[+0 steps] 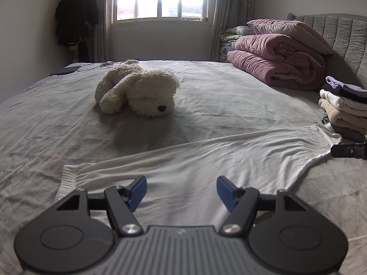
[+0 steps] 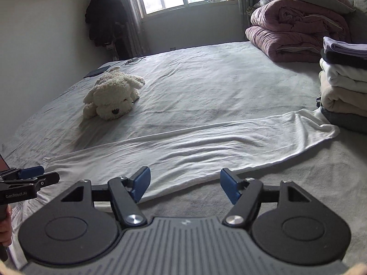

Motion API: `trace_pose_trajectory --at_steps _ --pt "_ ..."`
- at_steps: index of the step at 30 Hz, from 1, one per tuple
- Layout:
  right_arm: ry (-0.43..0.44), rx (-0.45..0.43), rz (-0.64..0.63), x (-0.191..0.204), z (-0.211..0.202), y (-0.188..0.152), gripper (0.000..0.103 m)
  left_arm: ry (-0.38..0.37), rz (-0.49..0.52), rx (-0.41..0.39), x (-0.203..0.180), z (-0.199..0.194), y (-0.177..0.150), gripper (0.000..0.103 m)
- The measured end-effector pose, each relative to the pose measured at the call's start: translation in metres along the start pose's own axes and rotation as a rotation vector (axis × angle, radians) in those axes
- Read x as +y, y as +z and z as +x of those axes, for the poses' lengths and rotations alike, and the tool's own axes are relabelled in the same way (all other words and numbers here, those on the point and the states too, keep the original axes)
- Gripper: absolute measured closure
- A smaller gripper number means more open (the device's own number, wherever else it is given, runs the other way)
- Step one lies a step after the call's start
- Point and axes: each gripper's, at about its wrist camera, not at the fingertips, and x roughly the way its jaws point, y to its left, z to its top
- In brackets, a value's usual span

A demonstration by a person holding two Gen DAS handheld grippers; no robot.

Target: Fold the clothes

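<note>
Bed (image 1: 206, 87): grey sheet, creased; carries everything below and serves as the landmark.

Pink quilt (image 1: 275, 61): rolled, at the headboard end of the bed, a pillow on top of it.

White garment (image 1: 195, 158): the task's thing. Long and already narrowed, it lies flat across the near part of the bed. One end has a ribbed hem toward the foot side; the other reaches the stack.

Stack of folded clothes (image 2: 344, 87): at the headboard side of the bed, its base just touching the garment's far end.

Plush dog (image 1: 140, 91): mid-bed, beyond the garment and well apart from it.

Left claw (image 1: 182, 191): spread, nothing between the blue pads, poised above the garment's near edge.

Right claw (image 2: 185, 184): likewise spread and empty, over the garment's near edge closer to the stack.

Risks, as judged:
- A pinch taken too deep may gather the bed sheet with the garment, dragging the sheet into the fold.
- Lifting the stack-side end carelessly could tug the pile and topple it.
- Uneven pulls from the two claws would skew the fold and undo the flattened layers.
</note>
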Motion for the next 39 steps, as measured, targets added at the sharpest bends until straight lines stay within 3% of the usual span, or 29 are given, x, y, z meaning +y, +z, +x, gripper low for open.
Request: trace_pose_trajectory --at_steps 6,8,12,20,25,30,39 --pt "0.013 0.039 -0.028 0.033 0.008 -0.013 0.031 0.027 -0.115 -0.029 0.045 -0.010 -0.041 0.034" --pt "0.011 0.038 -0.040 0.043 0.011 -0.014 0.030 0.051 -0.115 -0.016 0.055 -0.010 -0.049 0.033" --pt "-0.001 0.032 -0.071 0.061 0.017 -0.016 0.028 0.032 -0.227 -0.012 0.079 -0.014 -0.053 0.033" --pt "-0.003 0.022 -0.148 0.098 0.036 -0.015 0.027 0.117 -0.155 0.014 0.068 -0.030 -0.044 0.033" --pt "0.033 0.029 -0.210 0.124 0.054 -0.012 0.025 0.139 -0.258 0.103 0.078 -0.028 -0.037 0.033" --pt "0.066 0.049 -0.242 0.141 0.071 -0.011 0.023 0.131 -0.324 0.136 0.080 -0.028 -0.032 0.033" --pt "0.096 0.107 -0.257 0.151 0.110 -0.007 0.020 0.116 -0.346 0.172 0.076 -0.019 -0.027 0.033"
